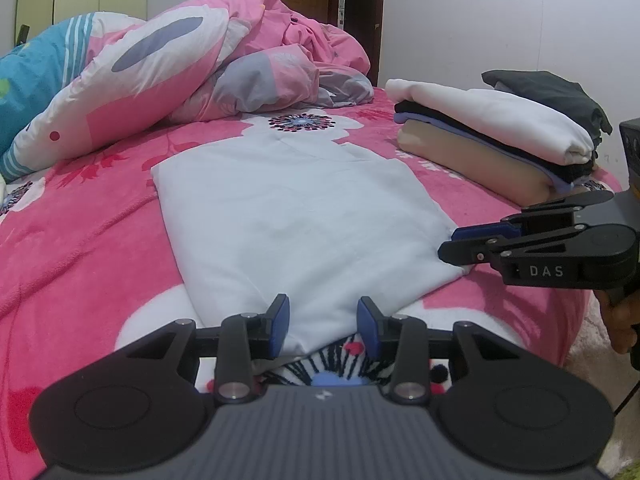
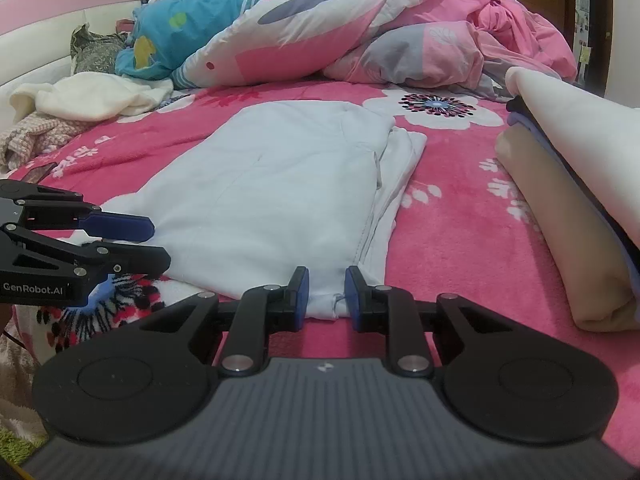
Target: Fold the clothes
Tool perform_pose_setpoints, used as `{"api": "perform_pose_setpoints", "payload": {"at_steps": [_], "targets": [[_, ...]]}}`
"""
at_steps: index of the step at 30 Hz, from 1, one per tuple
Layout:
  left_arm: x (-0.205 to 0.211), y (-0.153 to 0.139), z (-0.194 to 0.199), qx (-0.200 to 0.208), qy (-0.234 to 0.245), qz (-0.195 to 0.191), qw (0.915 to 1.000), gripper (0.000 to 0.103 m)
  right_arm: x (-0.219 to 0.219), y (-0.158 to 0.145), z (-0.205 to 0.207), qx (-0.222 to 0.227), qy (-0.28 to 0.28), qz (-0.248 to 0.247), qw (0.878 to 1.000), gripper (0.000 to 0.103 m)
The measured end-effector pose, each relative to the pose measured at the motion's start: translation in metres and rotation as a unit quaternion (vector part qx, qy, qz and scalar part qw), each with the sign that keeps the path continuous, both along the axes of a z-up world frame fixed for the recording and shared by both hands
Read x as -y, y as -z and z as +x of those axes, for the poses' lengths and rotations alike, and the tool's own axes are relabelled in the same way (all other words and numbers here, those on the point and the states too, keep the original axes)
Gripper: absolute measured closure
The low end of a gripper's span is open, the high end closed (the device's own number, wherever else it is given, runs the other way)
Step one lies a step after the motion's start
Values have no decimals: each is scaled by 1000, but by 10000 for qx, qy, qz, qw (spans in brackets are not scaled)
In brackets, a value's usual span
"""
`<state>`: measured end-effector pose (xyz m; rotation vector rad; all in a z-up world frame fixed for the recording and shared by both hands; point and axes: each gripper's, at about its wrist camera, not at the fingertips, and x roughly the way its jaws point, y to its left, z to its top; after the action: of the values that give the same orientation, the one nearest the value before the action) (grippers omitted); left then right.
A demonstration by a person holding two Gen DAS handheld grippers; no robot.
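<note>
While lying flat on bed point(image 1: 100, 220):
Shirt point(image 1: 304, 216): pale blue, part-folded.
L gripper point(image 1: 323, 322): jaws spread, straddling near hem.
R gripper point(image 2: 326, 294): jaws narrowly spread, straddling hem corner.
Stack point(image 1: 492, 136): sitting just beside.

Garment point(image 1: 304, 216) spread flat mid-bed on the blanket point(image 1: 92, 224), near hem between the left gripper point(image 1: 323, 320) fingers. Folded stack point(image 1: 496, 140) to its right, heaped duvet point(image 1: 192, 64) behind. Right gripper point(image 2: 326, 294) at the near right corner.
</note>
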<state>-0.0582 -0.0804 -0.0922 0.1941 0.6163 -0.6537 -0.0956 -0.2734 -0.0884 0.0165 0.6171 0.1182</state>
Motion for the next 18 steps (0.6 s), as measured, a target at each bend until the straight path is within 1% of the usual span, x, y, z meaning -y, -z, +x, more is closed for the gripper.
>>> {"api": "perform_pose_setpoints", "payload": {"at_steps": [7, 9, 14, 16, 18], "targets": [[-2, -7, 3, -116, 56, -21, 9999, 64, 1, -1, 1, -36, 4, 23, 10000, 84], [-3, -12, 3, -140, 22, -41, 9999, 64, 2, -1, 2, -48, -6, 18, 10000, 84], [-9, -32, 0, -25, -30, -155, 9999, 62, 3, -1, 3, -66, -27, 43, 10000, 84], [-11, -39, 4, -67, -53, -238, 9997, 61, 4, 0, 3, -73, -30, 69, 9999, 84], [-10, -43, 10, -87, -108, -241, 9996, 61, 5, 0, 3, -78, -32, 75, 9999, 84]]}}
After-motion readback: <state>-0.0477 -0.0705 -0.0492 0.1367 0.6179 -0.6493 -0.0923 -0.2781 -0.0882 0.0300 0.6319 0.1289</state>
